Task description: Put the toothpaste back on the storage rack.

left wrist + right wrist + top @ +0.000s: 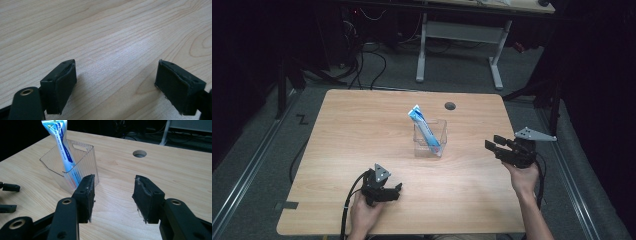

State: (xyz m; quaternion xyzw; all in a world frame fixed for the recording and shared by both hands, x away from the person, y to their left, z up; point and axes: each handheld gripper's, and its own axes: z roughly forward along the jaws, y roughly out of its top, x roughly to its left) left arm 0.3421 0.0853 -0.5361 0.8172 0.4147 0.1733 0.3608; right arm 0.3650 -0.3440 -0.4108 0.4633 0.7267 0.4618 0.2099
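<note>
A blue-and-white tube [425, 128] stands tilted inside a clear plastic bin [430, 138] near the middle of the wooden surface [362, 130], its crimped end leaning up and out over the bin's far-left rim, so the walls keep it propped rather than lying flat. The right hand-held gripper [493, 142] hovers to the right of the bin, well apart from it, its jaws part open with nothing between them; in the right gripper view it [113, 197] points toward the bin's near corner [82, 170], which suggests it is lined up on the container or the tube [61, 143]. The left hand-held gripper [395, 191] sits low at the near-left of the surface, jaws wide and empty over bare wood [112, 45], apparently parked out of the way while the other hand works. A round cable hole [450, 105] lies beyond the bin
</note>
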